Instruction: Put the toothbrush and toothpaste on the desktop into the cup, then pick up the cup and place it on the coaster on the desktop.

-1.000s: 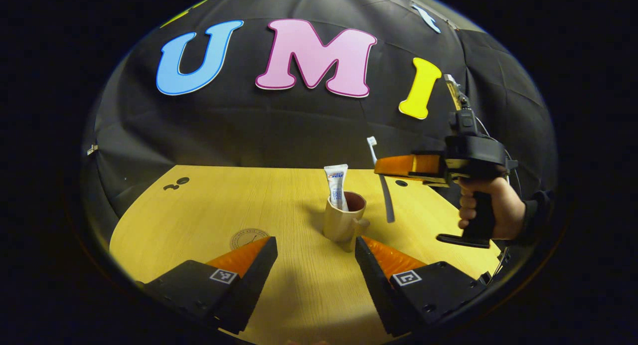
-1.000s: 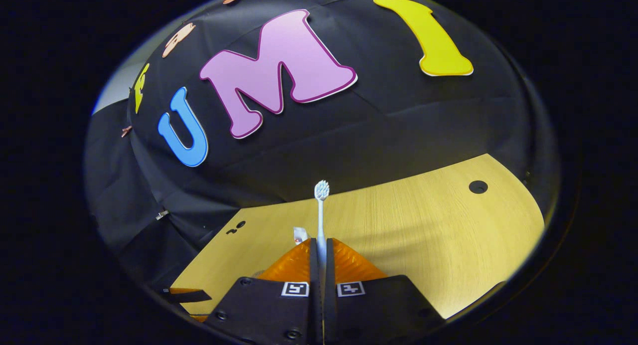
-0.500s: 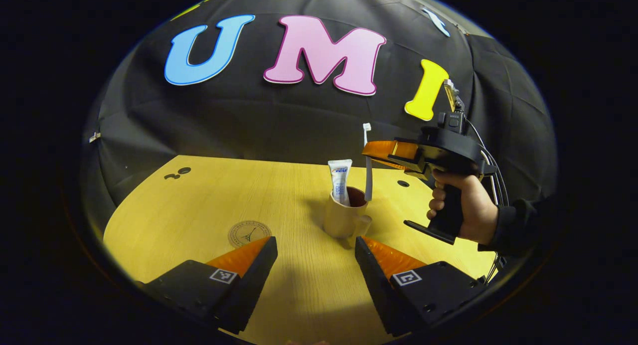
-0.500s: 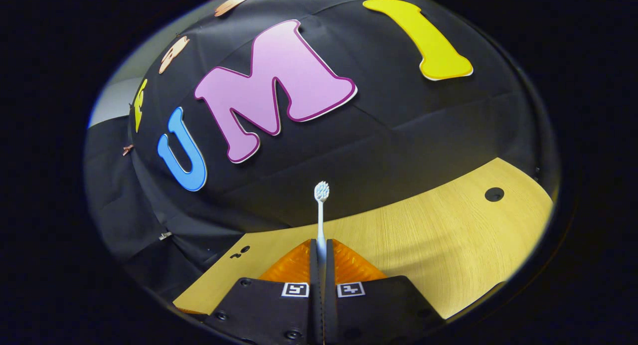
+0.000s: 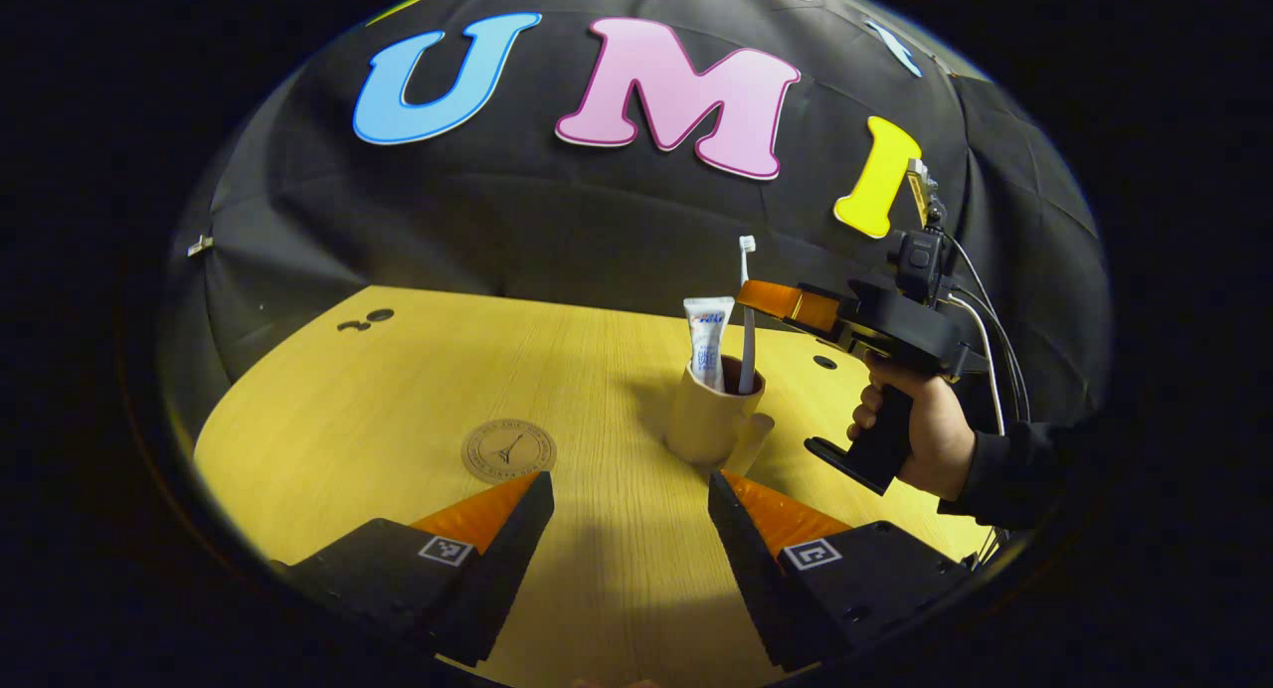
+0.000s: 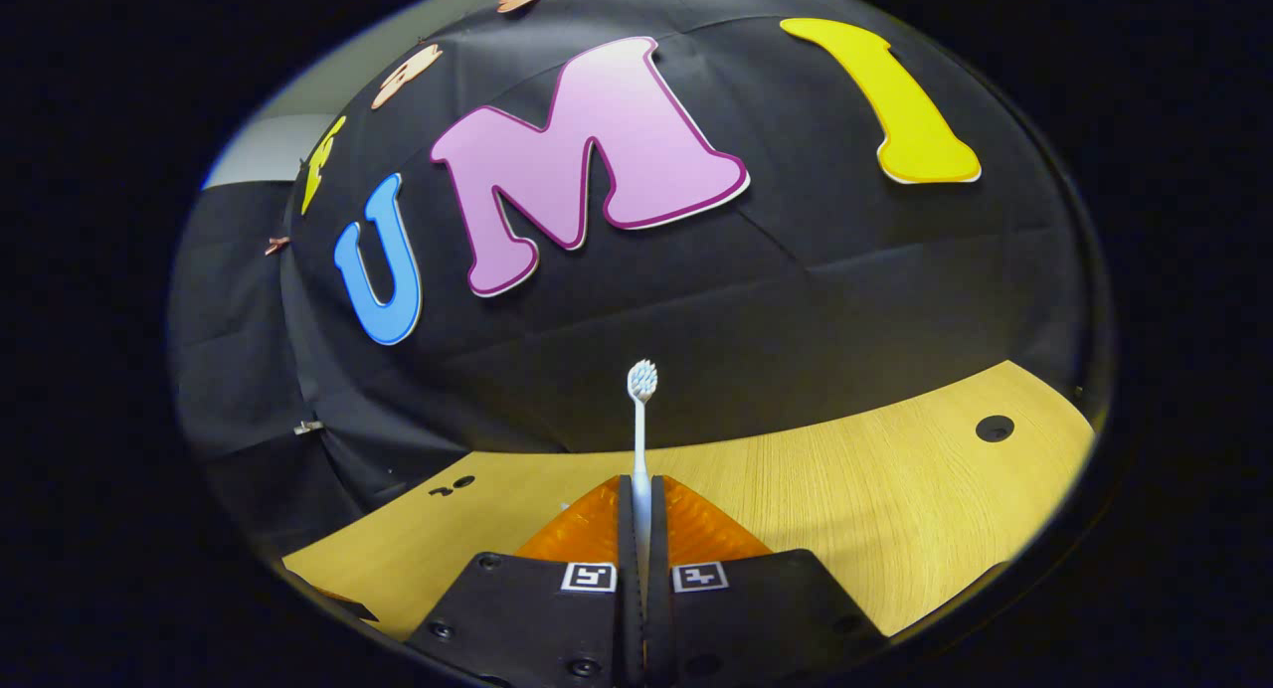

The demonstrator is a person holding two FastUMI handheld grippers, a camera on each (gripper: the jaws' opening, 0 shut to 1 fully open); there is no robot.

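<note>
In the left gripper view a beige cup (image 5: pixel 708 428) with a handle stands on the wooden desktop (image 5: pixel 398 400). A toothpaste tube (image 5: pixel 708 338) stands upright inside it. The white toothbrush (image 5: pixel 746 320) is upright with its lower end inside the cup, and the right gripper (image 5: pixel 758 296), held by a hand (image 5: pixel 920 437), is shut on its shaft. In the right gripper view the toothbrush (image 6: pixel 640 425) rises from between the shut fingers of the right gripper (image 6: pixel 641 489), bristles on top. My left gripper (image 5: pixel 629 489) stands open, low over the desk, just in front of the cup. A round coaster (image 5: pixel 508 450) lies left of the cup.
A round cable hole (image 5: pixel 824 362) sits in the desktop behind the cup, and small dark holes (image 5: pixel 364 320) lie at the far left. In the right gripper view the desktop (image 6: pixel 845 509) stretches to the right with another hole (image 6: pixel 995 429). The black cloth wall closes the back.
The right gripper carried the toothbrush leftward from beside the cup, turned it upright and lowered its end into the cup. The left gripper stayed open, and its view swung slightly.
</note>
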